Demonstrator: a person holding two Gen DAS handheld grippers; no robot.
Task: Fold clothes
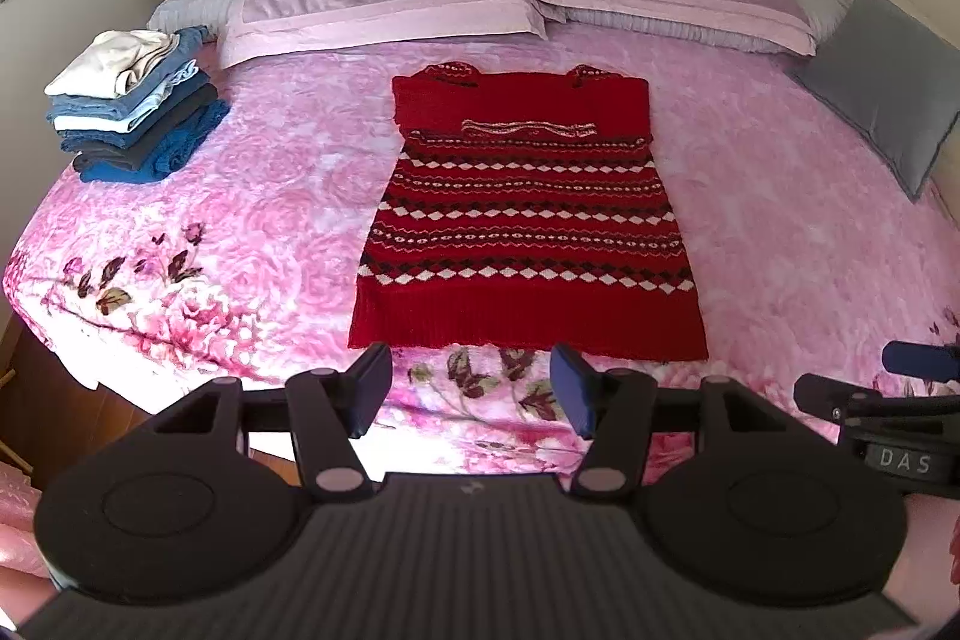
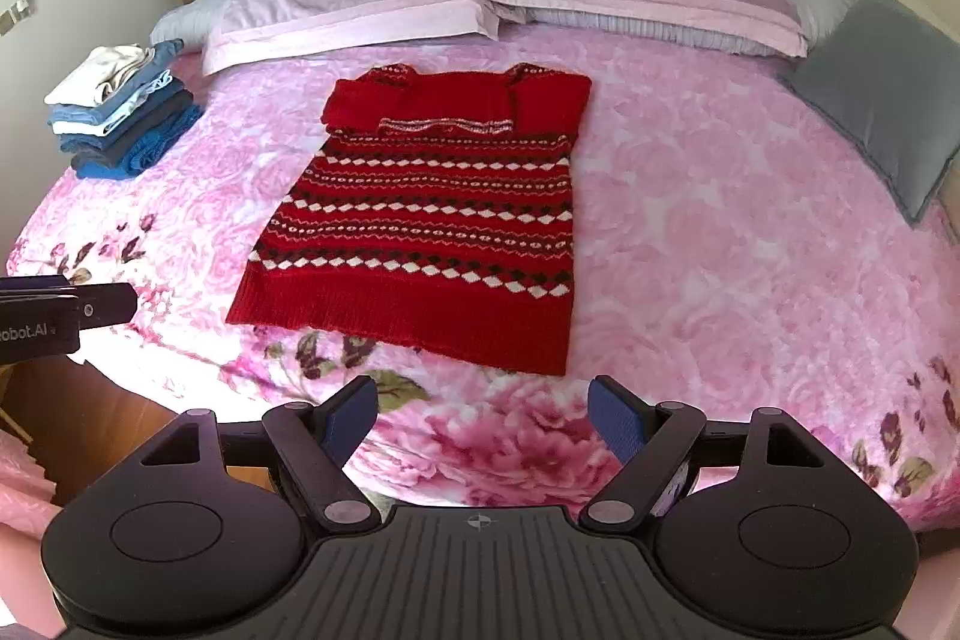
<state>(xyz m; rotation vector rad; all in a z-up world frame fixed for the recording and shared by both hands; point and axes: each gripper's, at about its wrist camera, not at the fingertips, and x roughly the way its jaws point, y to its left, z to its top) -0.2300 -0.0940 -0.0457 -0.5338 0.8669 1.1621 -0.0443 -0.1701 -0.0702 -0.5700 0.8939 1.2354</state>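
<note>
left wrist view: the left gripper (image 1: 471, 388), jaws wide and empty, sits low centre, just short of the red sweater (image 1: 528, 226) hem; its long axis runs up-frame.

right wrist view: the right gripper (image 2: 483, 421), equally spread and empty; sweater centre-left, hem corner nearest.

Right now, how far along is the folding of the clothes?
Done: a stack of folded clothes sits at the bed's far left. In hand: the red sweater lies flat, sleeves already folded in. Left: folding its body. Both the left hand-held gripper and right hand-held gripper are open, holding nothing.
</note>
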